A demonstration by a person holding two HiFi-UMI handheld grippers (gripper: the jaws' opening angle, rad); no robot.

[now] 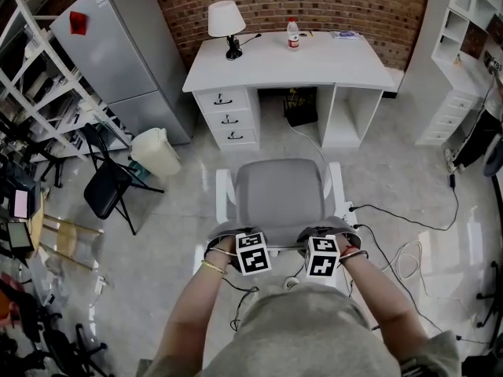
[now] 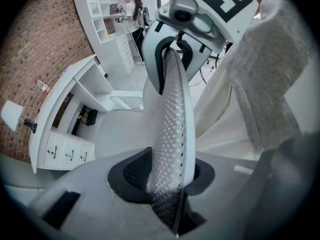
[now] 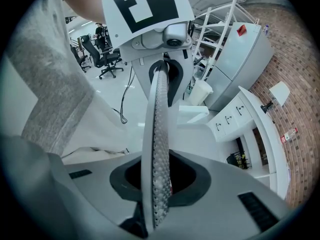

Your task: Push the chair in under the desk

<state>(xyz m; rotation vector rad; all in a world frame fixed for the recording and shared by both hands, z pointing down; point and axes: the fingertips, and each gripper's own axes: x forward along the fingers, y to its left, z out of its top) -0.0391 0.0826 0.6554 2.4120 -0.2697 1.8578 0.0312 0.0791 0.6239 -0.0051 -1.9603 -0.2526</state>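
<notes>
Head view: left gripper (image 1: pixel 240 242) and right gripper (image 1: pixel 326 240) each clamp the backrest's top edge on the grey mesh-backed office chair (image 1: pixel 279 191), braced to push it under the far white desk (image 1: pixel 314 63)

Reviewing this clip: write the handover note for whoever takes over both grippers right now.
Left gripper: shut on the top edge of the backrest.
Right gripper: shut on the same edge, beside it.
The chair faces the opening of the desk but stands back from it, with floor between.
Done: backrest gripped.
Left: push straight forward until the seat goes under; mind the cable lying ahead of the chair.
</notes>
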